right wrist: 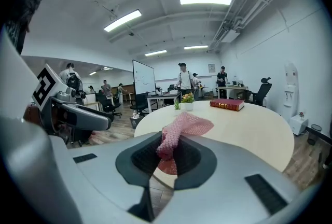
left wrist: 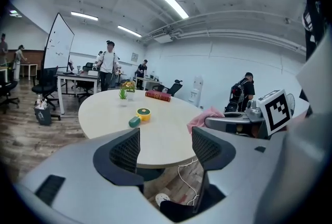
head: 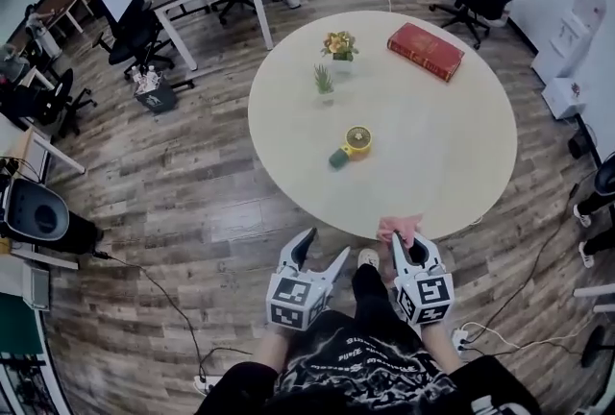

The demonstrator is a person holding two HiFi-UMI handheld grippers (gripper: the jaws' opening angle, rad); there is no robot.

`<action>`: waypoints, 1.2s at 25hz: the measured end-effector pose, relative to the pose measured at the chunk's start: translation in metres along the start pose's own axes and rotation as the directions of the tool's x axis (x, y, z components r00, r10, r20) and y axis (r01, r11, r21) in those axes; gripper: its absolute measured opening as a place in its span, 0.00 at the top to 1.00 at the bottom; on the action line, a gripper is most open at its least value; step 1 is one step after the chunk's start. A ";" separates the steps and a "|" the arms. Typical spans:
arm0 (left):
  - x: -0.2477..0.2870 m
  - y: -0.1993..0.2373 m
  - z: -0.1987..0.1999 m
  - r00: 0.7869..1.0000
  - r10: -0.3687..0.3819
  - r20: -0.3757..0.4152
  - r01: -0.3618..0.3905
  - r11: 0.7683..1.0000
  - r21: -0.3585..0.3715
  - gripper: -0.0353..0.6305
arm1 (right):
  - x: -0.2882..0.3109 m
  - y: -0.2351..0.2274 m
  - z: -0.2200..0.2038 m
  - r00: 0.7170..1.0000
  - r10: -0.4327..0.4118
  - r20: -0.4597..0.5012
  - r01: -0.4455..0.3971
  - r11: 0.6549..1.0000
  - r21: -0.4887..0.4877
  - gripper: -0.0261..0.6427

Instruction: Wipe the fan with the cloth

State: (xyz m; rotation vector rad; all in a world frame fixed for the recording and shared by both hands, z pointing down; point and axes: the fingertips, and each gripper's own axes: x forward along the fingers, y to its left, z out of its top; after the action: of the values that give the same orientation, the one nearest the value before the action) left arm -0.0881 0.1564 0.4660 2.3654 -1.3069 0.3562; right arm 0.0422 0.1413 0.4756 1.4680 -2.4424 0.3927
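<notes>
table: round, pale top [head: 461, 144]; person stands at its near edge
right gripper: [head: 409, 246] at the table's near edge, jaws closed down on the cloth, pinching a bunched fold
left gripper: [head: 326, 245] just off the near edge, left of the right one; jaws apart, nothing between them, only table edge and floor seen through the gap
red book: [head: 425, 50] flat, near the far-right edge
cloth: pink, knit-looking [head: 399, 229]; one end clamped in the right gripper, the free end lies on the table just inside the near edge
fan: small, yellow head with green handle [head: 353, 145], lying on the table near the middle, a bit toward the near-left edge
plants: two small pots [head: 332, 62] on the far-left part, beyond the fan
progress: cloth picked up, looks like that step is done; no wiping yet, cloth not on the fan
left to do: carry the cloth to the fan, probably steady the fan with the left gripper, then rub it
fan vs grippers: well apart from both, ahead of them toward the table's middle; sits roughly between the two lines of reach, somewhat nearer the left gripper's side
</notes>
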 end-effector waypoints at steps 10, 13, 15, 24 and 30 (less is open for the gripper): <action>0.086 0.044 0.031 0.985 0.162 -0.062 -0.166 0.984 -0.067 0.44 | 0.097 -0.059 0.043 0.987 0.158 -0.032 -0.160 0.986 -0.047 0.89; 0.109 0.054 0.037 0.975 0.209 -0.072 -0.215 0.972 -0.092 0.44 | 0.120 -0.079 0.055 0.980 0.197 -0.030 -0.199 0.978 -0.055 0.89; 0.121 0.060 0.040 0.968 0.237 -0.076 -0.245 0.963 -0.114 0.44 | 0.132 -0.090 0.061 0.975 0.218 -0.032 -0.220 0.974 -0.060 0.89; 0.160 0.084 0.038 0.939 0.325 -0.111 -0.335 0.939 -0.078 0.44 | 0.164 -0.116 0.074 0.954 0.299 -0.025 -0.300 0.952 -0.062 0.88; 0.184 0.113 0.031 0.937 0.310 -0.162 -0.316 0.949 -0.014 0.44 | 0.176 -0.110 0.077 0.933 0.354 -0.056 -0.357 0.933 -0.048 0.88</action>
State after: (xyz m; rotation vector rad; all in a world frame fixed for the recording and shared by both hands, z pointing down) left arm -0.0864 -0.0484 0.5399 2.0473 -1.5974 0.5939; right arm 0.0537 -0.0803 0.4779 0.9771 -2.6577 0.4180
